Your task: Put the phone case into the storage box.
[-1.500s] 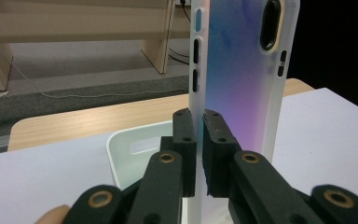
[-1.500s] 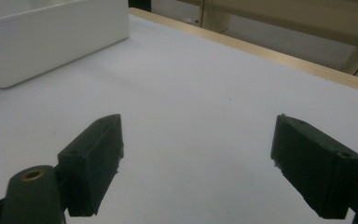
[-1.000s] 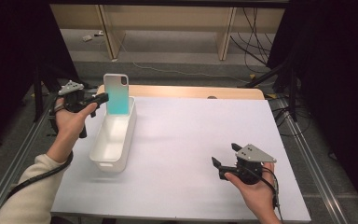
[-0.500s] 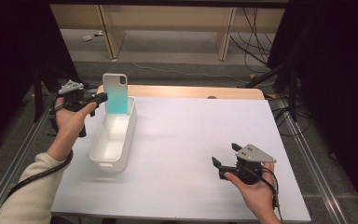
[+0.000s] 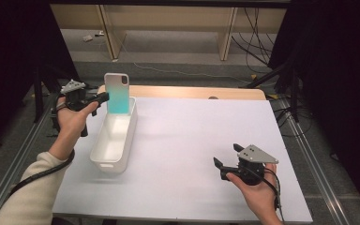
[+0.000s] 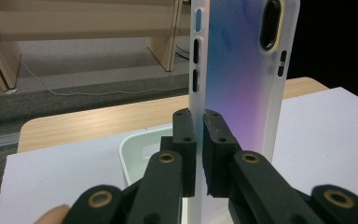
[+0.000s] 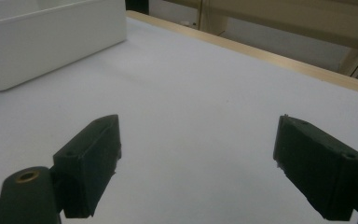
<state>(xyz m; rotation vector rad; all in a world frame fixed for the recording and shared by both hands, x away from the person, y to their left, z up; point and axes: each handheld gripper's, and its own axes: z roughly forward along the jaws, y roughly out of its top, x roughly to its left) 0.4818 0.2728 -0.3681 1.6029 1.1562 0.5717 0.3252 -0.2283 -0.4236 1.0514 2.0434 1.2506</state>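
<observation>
Phone case held upright over white bin, far left corner of worktop

Left hand-held gripper (image 6: pixel 199 154) is clamped on the side edge of the phone case (image 5: pixel 117 93), upright above the far end of the bin (image 5: pixel 108 150). Right hand-held gripper (image 5: pixel 228 160) rests near the worktop's (image 5: pixel 192 140) near right corner, jaws spread wide, nothing between them

Phone case (image 5: pixel 117 93) white-rimmed, teal-to-purple gradient; bin (image 5: pixel 115 136) white; tools (image 6: pixel 198 154) black; tabletop (image 5: pixel 192 140) white, wood edge

A white sheet (image 5: pixel 192 154) covers the wooden desk (image 5: pixel 187 92). Beyond it, black cables (image 5: pixel 253 42) trail over the grey floor (image 5: pixel 168 51).
</observation>
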